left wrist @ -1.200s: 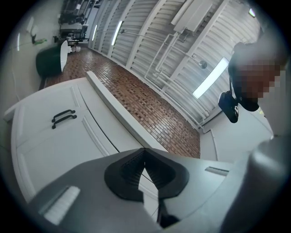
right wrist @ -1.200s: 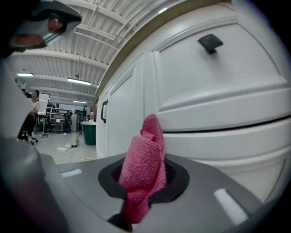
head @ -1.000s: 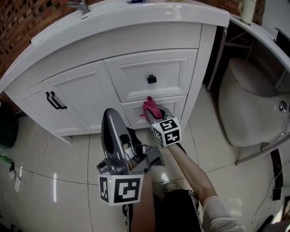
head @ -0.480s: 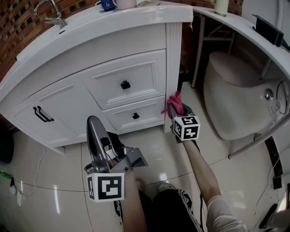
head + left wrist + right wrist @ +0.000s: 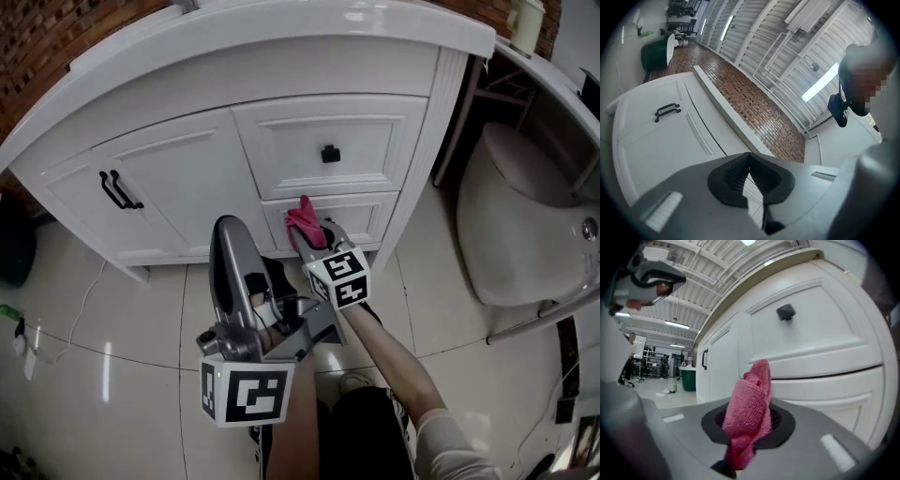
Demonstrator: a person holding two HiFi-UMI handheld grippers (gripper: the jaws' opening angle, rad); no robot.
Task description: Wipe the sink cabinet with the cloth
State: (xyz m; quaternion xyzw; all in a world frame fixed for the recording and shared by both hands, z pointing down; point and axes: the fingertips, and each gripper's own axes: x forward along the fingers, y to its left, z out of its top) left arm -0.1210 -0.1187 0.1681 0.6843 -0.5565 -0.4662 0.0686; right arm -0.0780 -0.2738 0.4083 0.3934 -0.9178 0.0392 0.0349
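My right gripper [image 5: 748, 422] has its jaws closed down on the pink cloth [image 5: 751, 405], which is bunched between the black pads and stands up out of them in a folded peak. In the head view the cloth's tip lies over the upper edge of the lower drawer [image 5: 367, 214] of the sink cabinet [image 5: 187, 178]. From the right gripper view it sits just in front of the seam between the two drawers, but I cannot tell whether it touches the panel.

My left gripper [image 5: 749, 174] has its jaws brought together with nothing between them. It is held lower and to the left, pointing up at the cabinet and well clear of its front.

Each gripper carries a cube [image 5: 339, 277] printed with black-and-white square marker patterns. These are the only print I can make out.

The upper drawer [image 5: 281, 145] has a square black knob [image 5: 330, 154]. To its left is a panelled door [image 5: 159, 202] with a pair of black bar handles [image 5: 117, 192]. A white countertop [image 5: 281, 33] overhangs the cabinet, with a brick wall [image 5: 37, 47] behind it.

The floor [image 5: 112, 319] is glossy pale tile. A white toilet [image 5: 511, 211] stands to the right of the cabinet, and a dark green bin [image 5: 687, 378] stands far off to the left.
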